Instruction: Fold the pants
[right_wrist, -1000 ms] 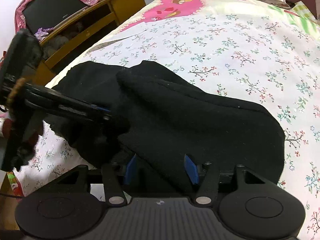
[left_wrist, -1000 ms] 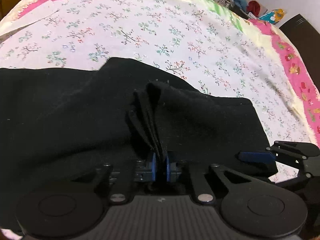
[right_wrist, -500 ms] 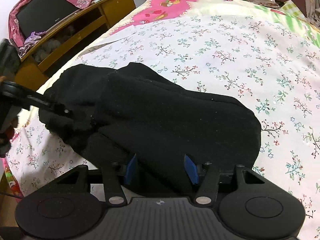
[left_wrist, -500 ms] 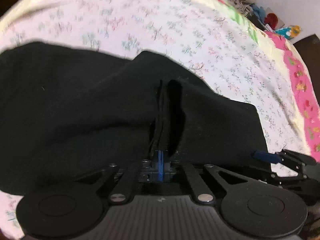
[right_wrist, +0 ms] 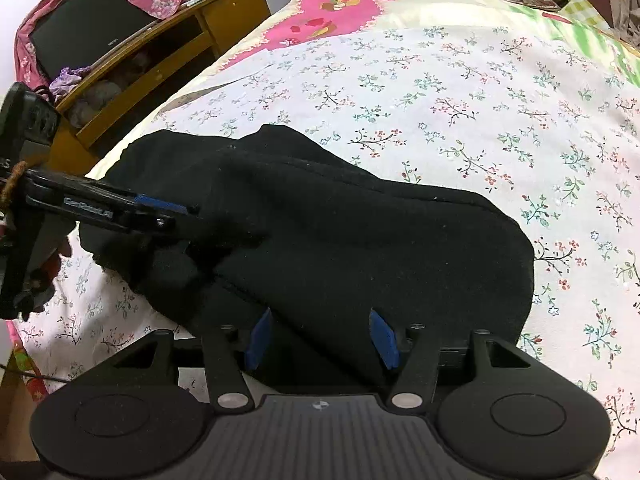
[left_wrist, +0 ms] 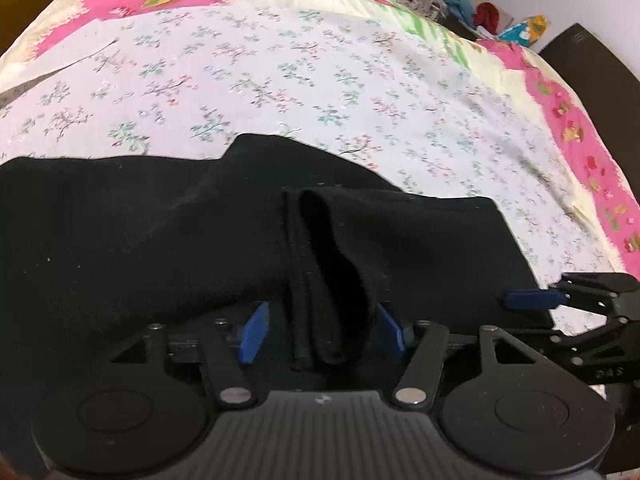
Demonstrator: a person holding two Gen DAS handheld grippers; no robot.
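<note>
So the black pants (left_wrist: 160, 248) are sitting in a folded bundle on the flowery bedsheet (left_wrist: 280, 80), near the bed's front edge, with the wooden cabinet (right_wrist: 168, 52) off past the bundle's left end. Looks to me like a fold was just laid down and the fabric is being let go so it can settle flat. The left claw (left_wrist: 320, 330) has just been opening: its blue pads (left_wrist: 252, 332) stand apart now, and a bunched ridge of pants fabric still pokes up between them, but the pads aren't pressing on it, so I'd call it released. The right claw (right_wrist: 320, 338) is at the bundle's right end, jaws about half open with the pants edge lying between and under them. Its pads don't seem to squeeze anything either, the cloth just drapes there loose. Both claws point down at the bundle, I guess to keep the layers from springing back while the grip comes off. The bundle is still lumpy on its left side, so probably more smoothing is needed.
</note>
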